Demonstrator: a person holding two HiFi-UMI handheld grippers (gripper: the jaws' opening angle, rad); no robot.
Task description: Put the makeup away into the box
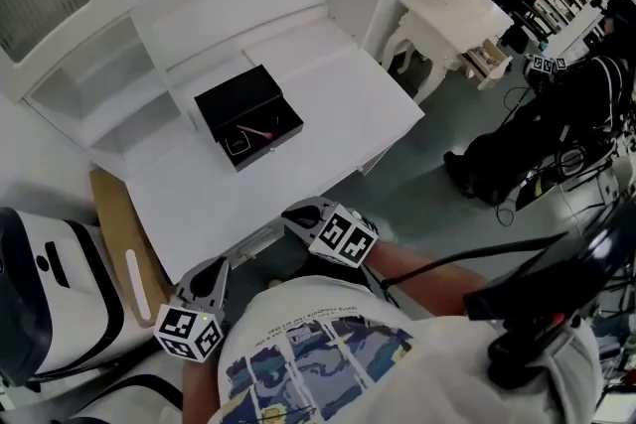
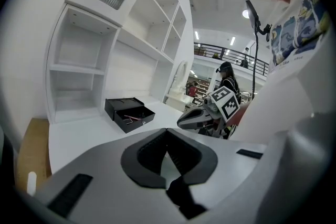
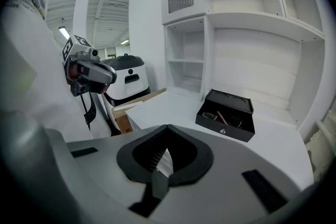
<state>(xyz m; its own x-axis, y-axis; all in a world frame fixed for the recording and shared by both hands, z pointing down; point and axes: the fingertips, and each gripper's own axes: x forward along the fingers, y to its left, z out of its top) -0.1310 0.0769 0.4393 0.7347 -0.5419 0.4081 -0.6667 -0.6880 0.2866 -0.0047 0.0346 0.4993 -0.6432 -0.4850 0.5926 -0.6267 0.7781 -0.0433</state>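
The slim pink makeup stick (image 1: 255, 130) lies in the open black box (image 1: 238, 99); left tongs (image 2: 168, 134) and right tongs (image 3: 167, 131) are closed and empty, so the task looks finished.

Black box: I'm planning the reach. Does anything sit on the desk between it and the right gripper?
Nothing visible does. In the right gripper view, only bare white desk lies between the right gripper and the open black box.

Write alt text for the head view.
An open black box holding a pink stick sits on a white desk. Below it, the left tool and right tool are held near the person's shirt, away from the box.
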